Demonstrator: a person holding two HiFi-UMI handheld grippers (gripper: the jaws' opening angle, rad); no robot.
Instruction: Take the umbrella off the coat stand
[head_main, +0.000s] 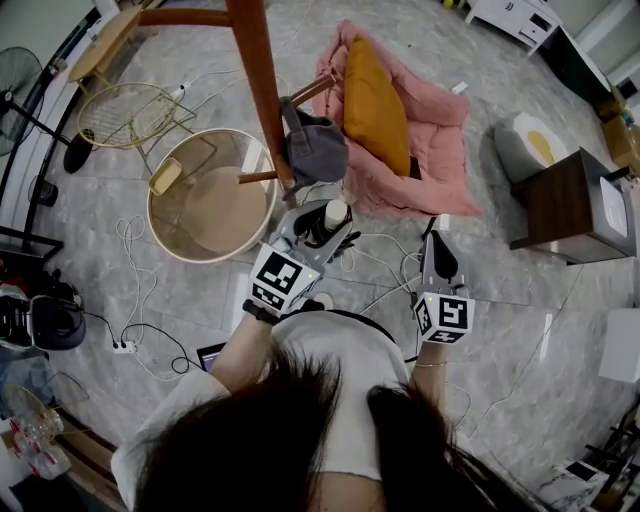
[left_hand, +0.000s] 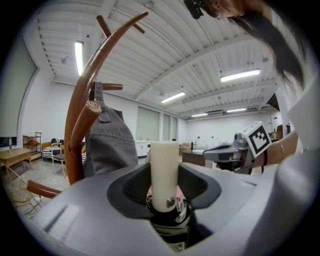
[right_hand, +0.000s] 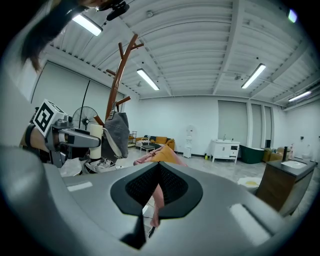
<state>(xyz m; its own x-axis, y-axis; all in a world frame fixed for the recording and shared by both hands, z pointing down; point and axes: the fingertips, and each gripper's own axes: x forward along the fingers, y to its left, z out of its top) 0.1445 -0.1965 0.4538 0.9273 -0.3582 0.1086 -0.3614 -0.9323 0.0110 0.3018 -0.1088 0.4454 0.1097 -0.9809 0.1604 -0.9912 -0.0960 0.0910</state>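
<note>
**Inspector:** Report the left gripper (left_hand: 165, 192).

**Operator:** Its jaws are clamped on the umbrella (left_hand: 167, 212), one pad on each side of the cream handle (left_hand: 164, 170). The handle stands upright between the pads, with the folded black-and-white canopy bunched just below it.

**Inspector:** And the right gripper (right_hand: 159, 172)?

**Operator:** Its jaws are together with nothing between them. It is held level, just beside the left gripper and apart from it.

**Inspector:** Where is the umbrella relative to the coat stand (head_main: 258, 80)?

**Operator:** It is close in front of the wooden post, just below the grey fabric bag (head_main: 314, 150) that hangs from a peg (whether the umbrella touches a peg cannot be told).

**Inspector:** What lies beyond?

**Operator:** On the floor (head_main: 330, 40) past the stand is a pink cushion (head_main: 440, 140), with an orange pillow (head_main: 375, 95) on it. A dark cabinet (head_main: 565, 205) stands well apart, to the right.
</note>
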